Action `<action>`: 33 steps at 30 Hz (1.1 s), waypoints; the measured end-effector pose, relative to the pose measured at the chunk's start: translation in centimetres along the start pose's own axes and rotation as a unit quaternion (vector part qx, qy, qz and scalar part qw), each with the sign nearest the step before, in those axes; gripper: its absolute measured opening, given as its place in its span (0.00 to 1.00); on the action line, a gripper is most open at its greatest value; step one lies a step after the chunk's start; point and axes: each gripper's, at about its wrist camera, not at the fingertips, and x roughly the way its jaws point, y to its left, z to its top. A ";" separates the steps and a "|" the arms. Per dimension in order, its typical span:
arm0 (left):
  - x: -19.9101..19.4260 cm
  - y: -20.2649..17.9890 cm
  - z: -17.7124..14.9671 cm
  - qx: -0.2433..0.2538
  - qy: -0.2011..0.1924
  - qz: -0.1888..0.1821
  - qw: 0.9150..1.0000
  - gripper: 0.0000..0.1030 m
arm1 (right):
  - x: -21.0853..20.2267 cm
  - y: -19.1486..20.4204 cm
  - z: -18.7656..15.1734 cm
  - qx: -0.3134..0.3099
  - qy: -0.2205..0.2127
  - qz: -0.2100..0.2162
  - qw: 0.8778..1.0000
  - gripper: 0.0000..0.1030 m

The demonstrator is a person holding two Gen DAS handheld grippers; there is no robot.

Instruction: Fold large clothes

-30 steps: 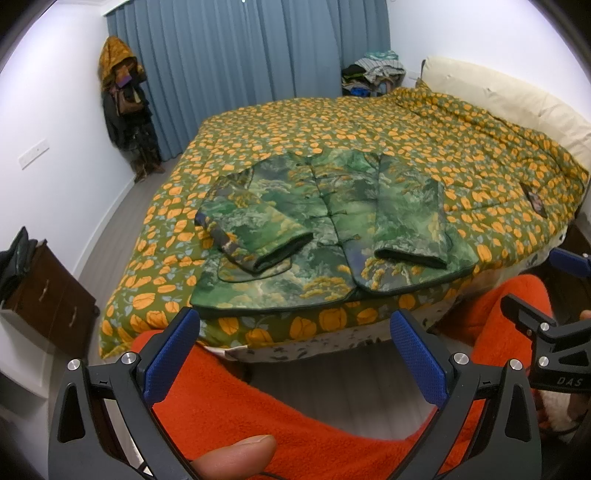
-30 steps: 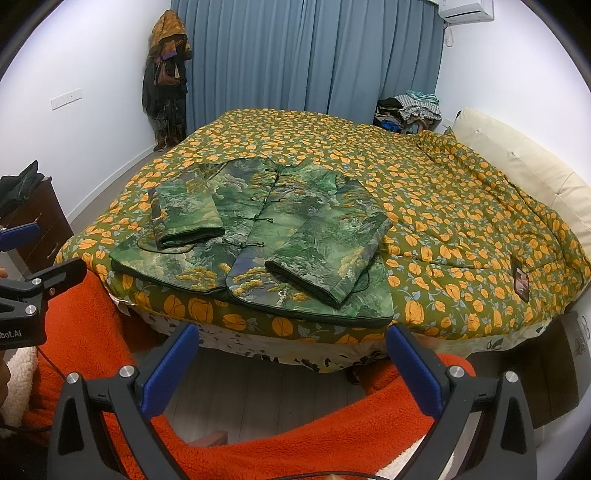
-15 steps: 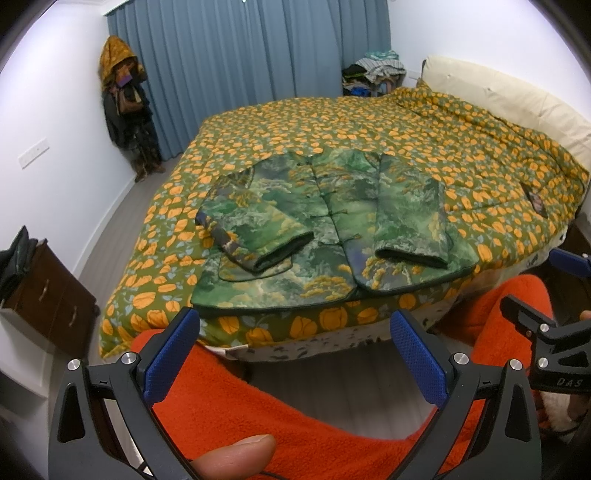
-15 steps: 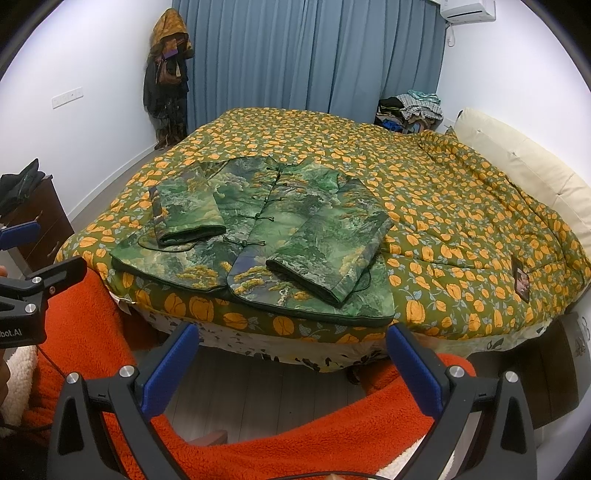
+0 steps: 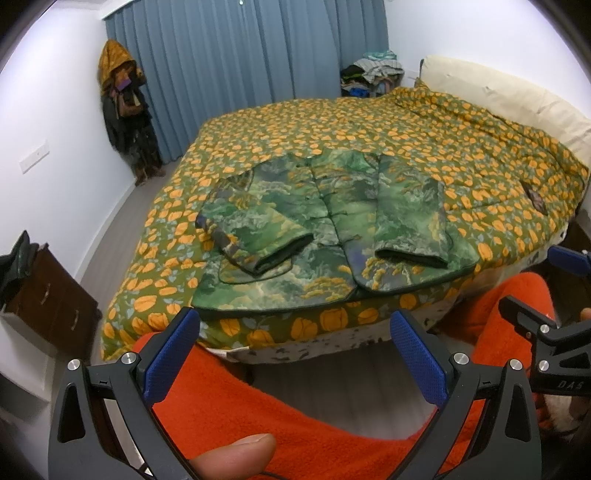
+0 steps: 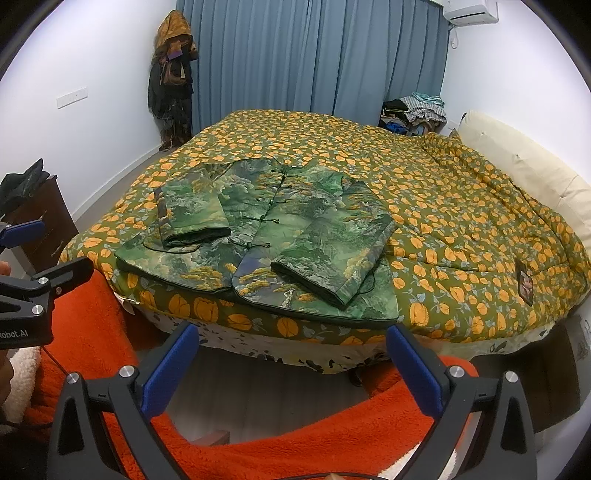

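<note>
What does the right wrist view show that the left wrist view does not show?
Only the right wrist view shows the air conditioner high on the wall, the knot fastenings down the jacket front, and the left tool at the left edge. Only the left wrist view shows a thumb at the bottom and the right tool at the right edge. Both show the green jacket with its sleeves folded in, lying on the orange-flowered quilt, the blue curtain, and open tools held short of the bed.
</note>
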 end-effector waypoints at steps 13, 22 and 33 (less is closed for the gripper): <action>0.1 0.2 -0.1 0.001 0.002 0.001 1.000 1.00 | 0.2 0.4 0.3 -0.001 0.003 0.002 1.000 1.00; 0.1 -0.1 0.0 0.004 0.005 0.000 1.000 1.00 | 0.1 0.2 0.5 -0.005 0.002 0.006 1.000 1.00; 0.2 0.2 0.4 0.000 -0.003 -0.032 0.999 1.00 | -0.7 1.1 1.0 -0.033 -0.015 0.024 0.999 1.00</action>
